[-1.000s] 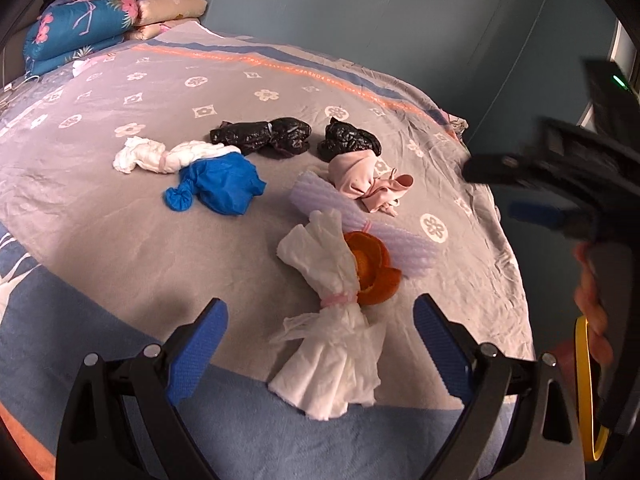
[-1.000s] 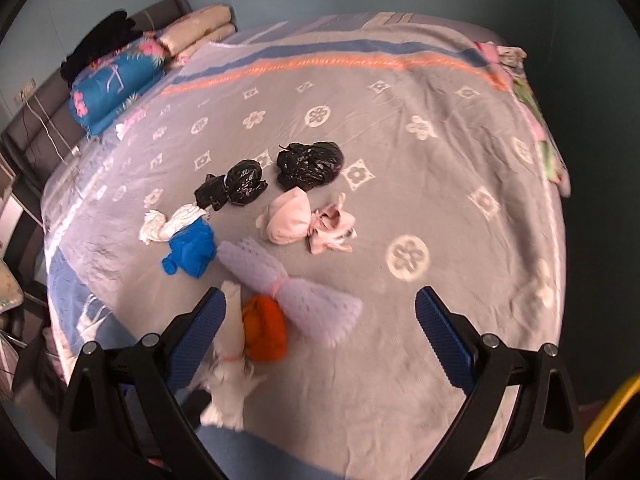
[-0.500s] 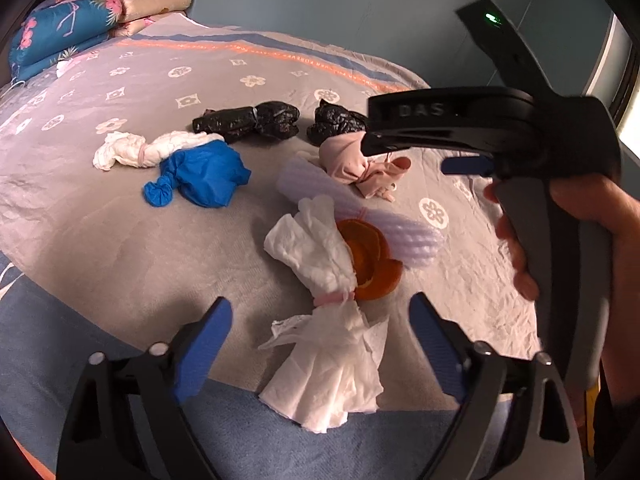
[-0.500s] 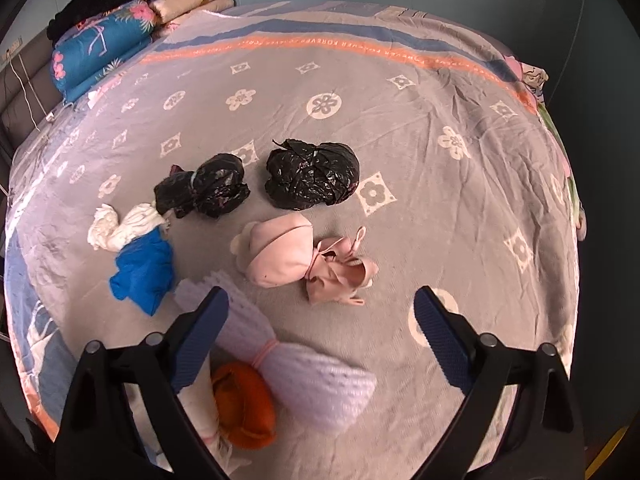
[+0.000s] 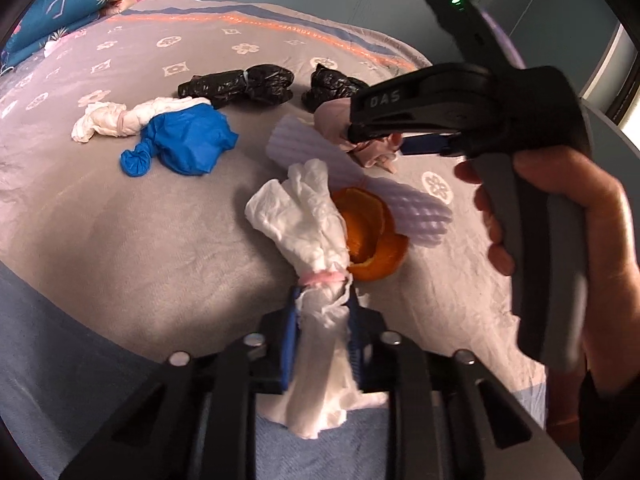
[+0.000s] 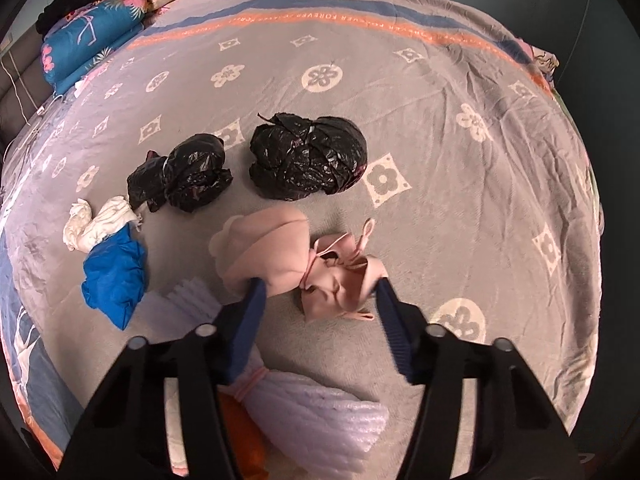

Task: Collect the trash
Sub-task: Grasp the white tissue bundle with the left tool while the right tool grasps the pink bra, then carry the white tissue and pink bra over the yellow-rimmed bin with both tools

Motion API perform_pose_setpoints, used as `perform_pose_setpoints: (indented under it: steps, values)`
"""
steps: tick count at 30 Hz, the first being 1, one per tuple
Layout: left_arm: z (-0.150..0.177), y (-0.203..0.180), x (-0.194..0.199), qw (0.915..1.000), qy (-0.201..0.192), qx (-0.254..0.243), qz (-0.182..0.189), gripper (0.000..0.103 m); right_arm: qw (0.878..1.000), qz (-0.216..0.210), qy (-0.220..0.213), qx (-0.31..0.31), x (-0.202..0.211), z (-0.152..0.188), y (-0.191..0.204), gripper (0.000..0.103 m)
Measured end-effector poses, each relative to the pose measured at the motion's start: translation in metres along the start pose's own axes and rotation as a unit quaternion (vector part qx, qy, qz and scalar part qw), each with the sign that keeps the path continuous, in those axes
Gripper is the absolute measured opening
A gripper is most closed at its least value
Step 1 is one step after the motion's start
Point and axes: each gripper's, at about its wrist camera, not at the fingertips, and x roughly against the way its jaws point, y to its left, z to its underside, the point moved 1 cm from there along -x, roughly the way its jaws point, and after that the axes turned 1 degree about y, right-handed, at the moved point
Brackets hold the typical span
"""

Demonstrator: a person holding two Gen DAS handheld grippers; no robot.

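A: Biggest first, what was there?
B: Bed (image 6: 460,92) under a grey flower-print blanket, pillows (image 6: 92,36) stacked at its far end. All the trash sat mid-bed.
A: Pieces?
B: Lavender foam sheet (image 6: 320,412) tied at the middle, white tissue bundle (image 5: 308,220) with a pink band, pink bag (image 6: 280,256), round black bag (image 6: 308,160), a second black bag (image 6: 184,176), blue bag (image 6: 116,276), small white wad (image 6: 96,224), orange peel (image 5: 372,240) touching the tissue.
A: Left gripper?
B: Left gripper (image 5: 322,336) was pressed together on the tissue bundle just below the pink band; the bundle lay on the bed.
A: Right?
B: Right gripper (image 6: 320,304) was spread, one finger at each side of the pink bag, touching or just beside it. Contact was hard to tell. A hand (image 5: 580,240) held its handle.
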Motion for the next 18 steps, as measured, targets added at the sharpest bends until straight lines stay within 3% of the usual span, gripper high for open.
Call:
perform_pose_setpoints:
  steps: [1,3,5,9,18]
  values:
    - [0.000,-0.001,0.001,1.0000,-0.002,-0.002,-0.002,0.017,1.000,0.000,0.001,-0.001,-0.001,0.000,0.001,0.044]
    - [0.000,-0.003,0.004,1.0000,-0.004,-0.003,-0.001,0.016,1.000,0.008,0.001,-0.001,-0.002,0.000,0.002,0.026]
    - [0.001,-0.002,0.005,1.0000,-0.002,0.003,0.003,0.016,1.000,0.012,0.004,-0.007,-0.003,0.000,0.002,0.016]
    - [0.001,0.003,0.008,0.9995,0.002,0.023,0.023,0.016,0.999,0.007,0.018,-0.026,-0.006,0.001,-0.003,0.009]
    - [0.003,0.005,0.028,0.9983,-0.011,0.034,0.047,0.016,1.000,0.004,-0.006,-0.027,0.022,0.004,-0.004,0.006]
